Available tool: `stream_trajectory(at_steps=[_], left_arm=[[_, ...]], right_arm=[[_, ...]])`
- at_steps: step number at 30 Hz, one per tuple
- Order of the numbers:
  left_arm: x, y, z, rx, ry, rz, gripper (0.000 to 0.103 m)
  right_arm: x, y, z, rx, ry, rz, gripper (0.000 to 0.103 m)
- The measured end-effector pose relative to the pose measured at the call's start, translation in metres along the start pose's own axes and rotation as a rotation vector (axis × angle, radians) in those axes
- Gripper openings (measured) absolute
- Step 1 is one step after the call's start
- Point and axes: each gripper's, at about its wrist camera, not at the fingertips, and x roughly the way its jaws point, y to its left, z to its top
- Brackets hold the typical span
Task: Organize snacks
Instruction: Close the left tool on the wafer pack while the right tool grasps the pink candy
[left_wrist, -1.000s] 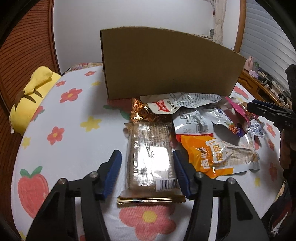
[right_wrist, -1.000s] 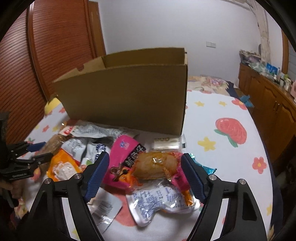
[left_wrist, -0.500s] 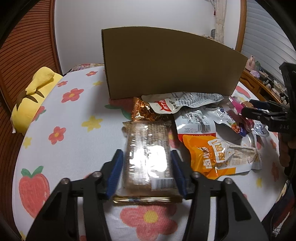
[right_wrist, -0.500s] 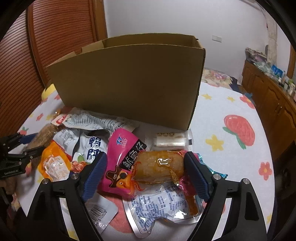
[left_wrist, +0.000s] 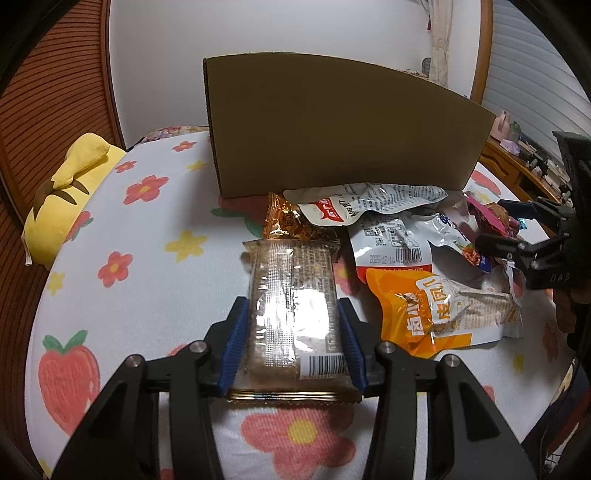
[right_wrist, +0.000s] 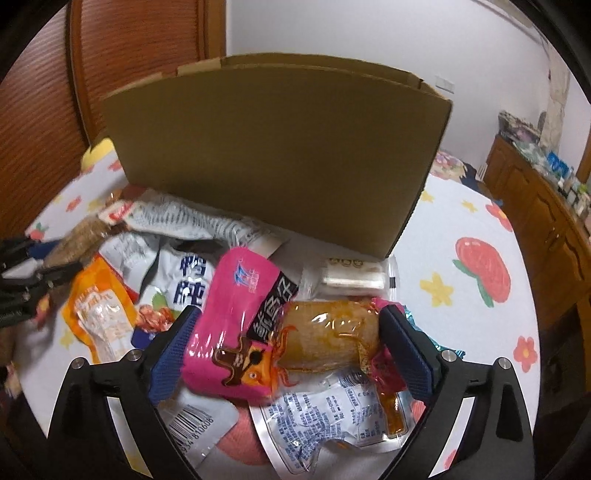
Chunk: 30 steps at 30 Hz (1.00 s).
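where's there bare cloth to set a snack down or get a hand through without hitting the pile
Free: the flowered cloth between the yellow plush and the clear cracker pack, left of the cardboard box. Also free: the cloth right of the box, around the big strawberry print. Crowded: the strip in front of the box, packets overlapping from the orange packet to the pink squid packet.

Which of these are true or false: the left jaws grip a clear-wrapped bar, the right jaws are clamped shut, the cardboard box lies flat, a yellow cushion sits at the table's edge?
1. The left gripper grips the clear-wrapped bar. True.
2. The right gripper is clamped shut. False: its jaws have just been opening and straddle the pink squid snack packet.
3. The cardboard box lies flat. False: it stands upright behind the snacks.
4. A yellow cushion sits at the table's edge. True.
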Motion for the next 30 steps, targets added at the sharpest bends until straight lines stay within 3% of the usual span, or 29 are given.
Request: stream_trajectory(at_steps=[7,8,10,12,14,30], left_arm=[[-0.001,0.002,0.000,-0.014,-0.004,-0.010,0.044],[-0.001,0.002,0.000,-0.015,-0.004,-0.011,0.044],[0.000,0.002,0.000,-0.012,-0.003,-0.010,0.044],[0.000,0.001,0.000,-0.011,-0.002,-0.008,0.045],[0.000,0.001,0.000,-0.011,-0.002,-0.008,0.045],[-0.004,0.003,0.000,-0.026,-0.016,-0.034,0.042]], right_arm=[[-0.003,0.001,-0.002,-0.019,0.013,0.000,0.092],[-0.004,0.000,-0.002,-0.019,0.011,-0.005,0.084],[-0.006,-0.001,-0.004,-0.027,0.007,-0.023,0.078],[-0.009,-0.001,-0.007,-0.038,0.004,-0.038,0.058],[-0.012,-0.003,-0.008,-0.036,-0.002,-0.059,0.049],[-0.044,0.008,-0.006,-0.073,-0.080,-0.039,0.048]])
